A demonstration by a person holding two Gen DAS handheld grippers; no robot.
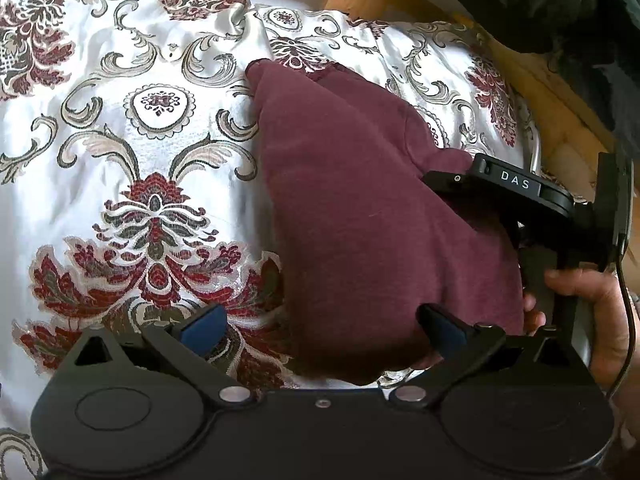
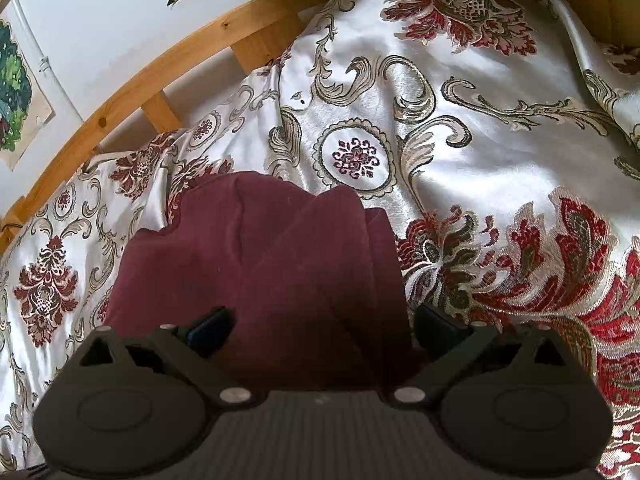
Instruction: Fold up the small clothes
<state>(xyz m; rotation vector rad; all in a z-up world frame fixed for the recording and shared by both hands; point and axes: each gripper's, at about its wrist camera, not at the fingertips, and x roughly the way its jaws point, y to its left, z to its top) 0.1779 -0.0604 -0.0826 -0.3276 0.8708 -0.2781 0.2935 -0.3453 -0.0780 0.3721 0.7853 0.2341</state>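
The maroon garment (image 1: 360, 200) lies on the bed, on the flowered satin bedspread (image 1: 120, 120), bunched in a few thick layers and not yet a neat packet. I keep it on this flat part of the bed, near the wooden bed frame (image 2: 132, 80), because the smooth cover lets the cloth slide and lie flat.

My left tool (image 1: 320, 328) has its fingers spread wide and holds nothing; it hovers at the near edge of the garment, one finger over the bedspread and one over the cloth. My right tool (image 2: 322, 330) is spread too, its fingers on both sides of the folded bulk, gripping nothing as far as I can see. In the left view my right hand (image 1: 592, 312) holds its handle beside the garment.

I judge that both are open so that I can take two edges next.
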